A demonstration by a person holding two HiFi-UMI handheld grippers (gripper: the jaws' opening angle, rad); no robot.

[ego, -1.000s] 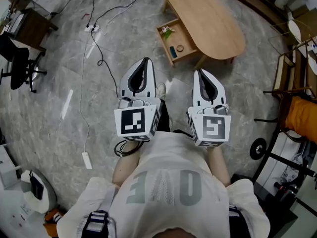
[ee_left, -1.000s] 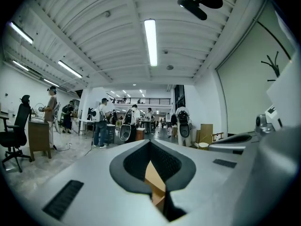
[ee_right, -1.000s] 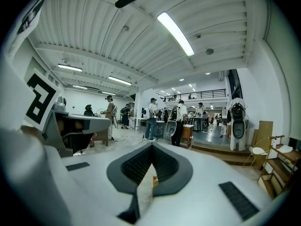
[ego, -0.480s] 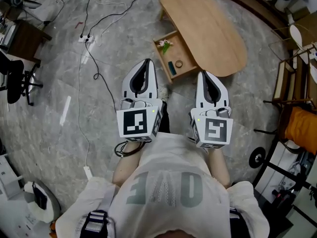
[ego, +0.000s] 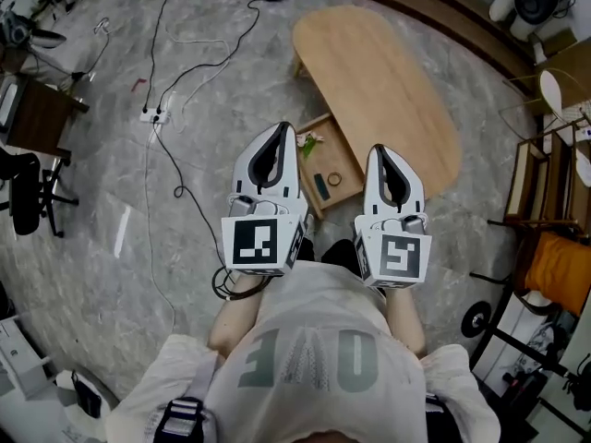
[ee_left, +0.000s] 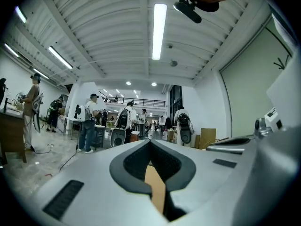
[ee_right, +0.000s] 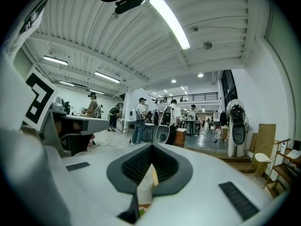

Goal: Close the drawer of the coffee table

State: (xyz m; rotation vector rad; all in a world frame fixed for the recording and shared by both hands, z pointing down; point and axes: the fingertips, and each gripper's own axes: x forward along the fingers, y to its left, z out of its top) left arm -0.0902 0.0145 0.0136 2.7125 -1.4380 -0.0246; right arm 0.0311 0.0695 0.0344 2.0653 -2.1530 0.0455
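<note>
The white left gripper [ego: 277, 129] and the white right gripper [ego: 384, 151] are each seen with jaws pressed together, and nothing is held or touched. The grey letters on the pale shirt [ego: 305, 349] cannot be read with certainty. Both grippers are held about level, side by side. The open wooden drawer [ego: 338, 157] of the oval wooden coffee table [ego: 388, 81] is seen between their tips.
</note>
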